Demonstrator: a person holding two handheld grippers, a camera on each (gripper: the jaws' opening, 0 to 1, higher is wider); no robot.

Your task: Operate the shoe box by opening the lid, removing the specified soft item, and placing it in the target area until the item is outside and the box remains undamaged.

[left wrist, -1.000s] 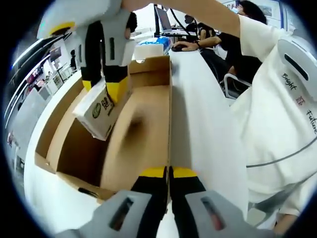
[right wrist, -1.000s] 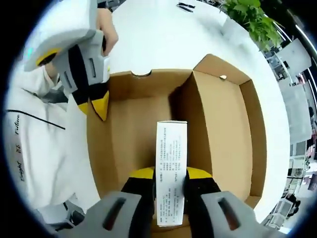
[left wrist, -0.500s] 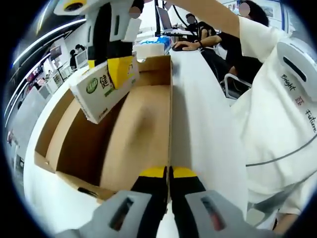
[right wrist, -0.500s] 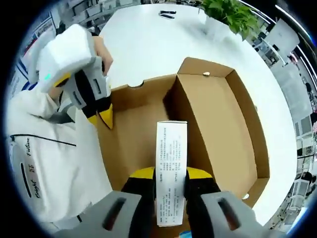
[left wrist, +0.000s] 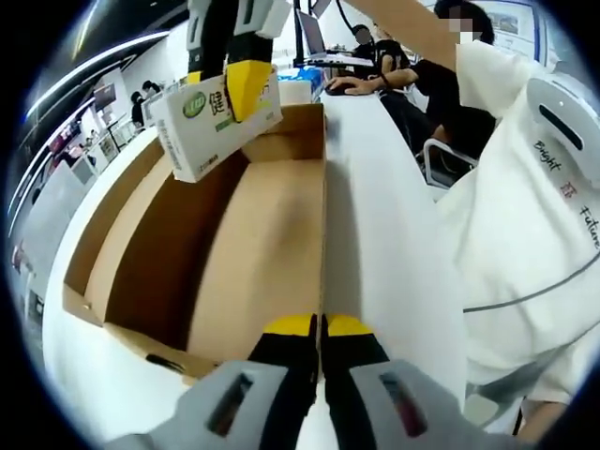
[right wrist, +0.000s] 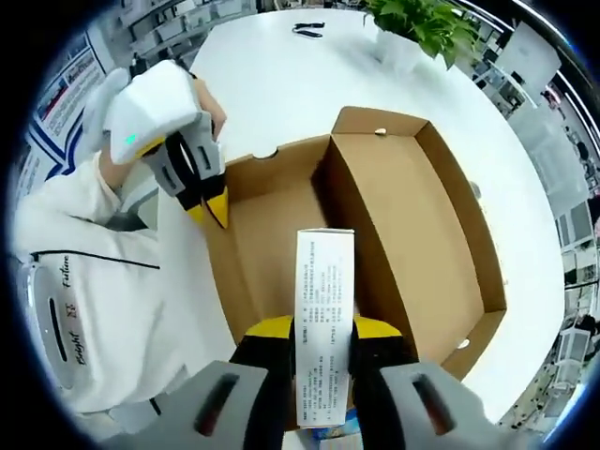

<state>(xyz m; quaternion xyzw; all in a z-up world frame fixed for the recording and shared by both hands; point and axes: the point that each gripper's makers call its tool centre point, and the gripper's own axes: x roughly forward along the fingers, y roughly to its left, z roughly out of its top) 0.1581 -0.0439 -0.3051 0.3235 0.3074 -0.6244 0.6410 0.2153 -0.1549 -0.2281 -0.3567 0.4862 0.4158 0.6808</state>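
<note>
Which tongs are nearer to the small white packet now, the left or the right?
Right. The right tongs are shut on the small white packet, holding it above the open shoe box. The left tongs pinch the edge of the lid, apart from the packet.

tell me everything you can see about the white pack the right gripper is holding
The white pack is a small rectangular carton-like package, white with a green round logo and large green characters on one face and fine printed text on a narrow side. The right gripper clamps it between its yellow-tipped jaws, lifted clear above the open brown cardboard shoe box, tilted in the left gripper view. Nothing else touches it.
</note>
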